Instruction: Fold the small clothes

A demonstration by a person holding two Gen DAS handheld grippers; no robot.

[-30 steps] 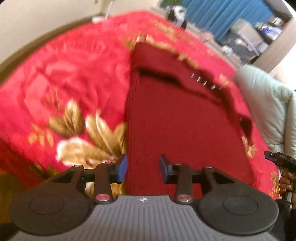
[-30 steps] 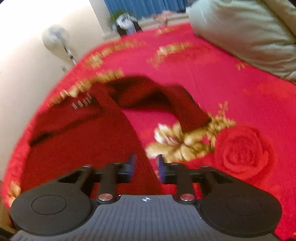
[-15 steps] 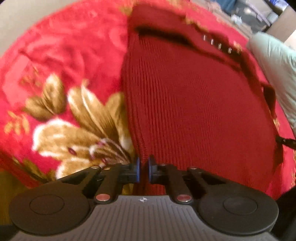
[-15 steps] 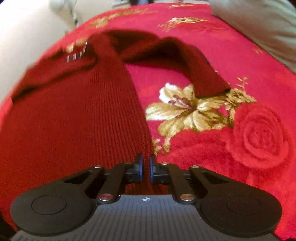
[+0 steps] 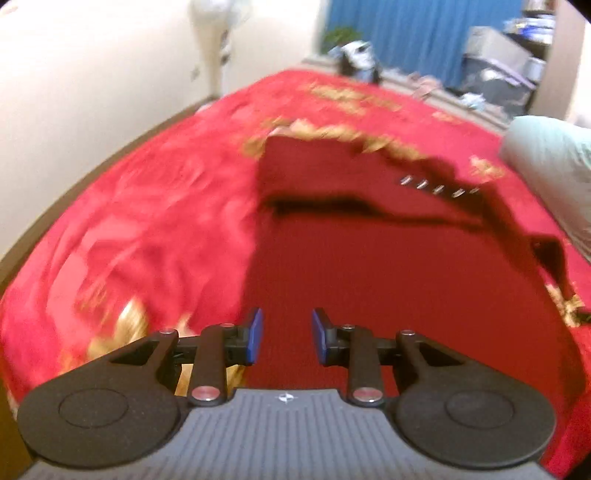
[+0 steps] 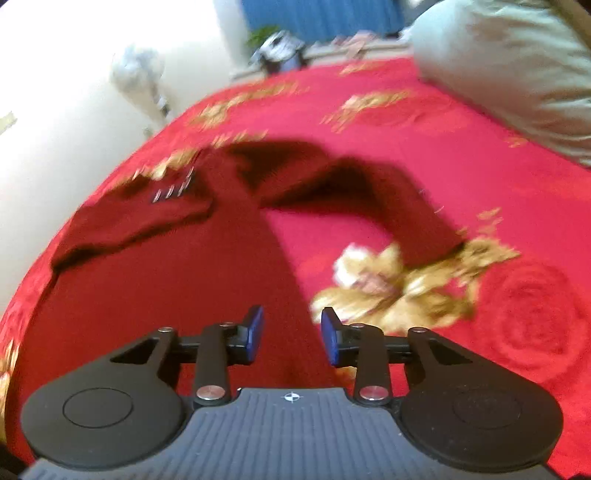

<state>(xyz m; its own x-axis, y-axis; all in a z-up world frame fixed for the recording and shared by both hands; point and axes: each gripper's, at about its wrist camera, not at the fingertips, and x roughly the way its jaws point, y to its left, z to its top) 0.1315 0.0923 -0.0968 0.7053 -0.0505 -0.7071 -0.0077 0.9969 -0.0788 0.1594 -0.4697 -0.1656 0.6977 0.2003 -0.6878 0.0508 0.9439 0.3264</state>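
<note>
A dark red knitted sweater (image 5: 388, 266) lies flat on a red floral blanket (image 5: 155, 221); its hem is nearest me, and one sleeve is folded across the chest. In the right wrist view the sweater (image 6: 177, 280) has its other sleeve (image 6: 402, 210) spread out to the right. My left gripper (image 5: 284, 336) is open and empty above the hem's left corner. My right gripper (image 6: 291, 334) is open and empty above the hem's right edge. Both views are blurred by motion.
A pale green pillow (image 5: 554, 166) lies at the right of the bed, also seen in the right wrist view (image 6: 509, 62). A cream wall (image 5: 92, 74) runs along the left. A white fan (image 6: 136, 70), blue curtains (image 5: 399, 29) and clutter stand beyond the bed.
Both grippers were shut low at the sweater's hem half a second ago. Now both are open and have lifted back off the cloth, so more of the bed shows.
</note>
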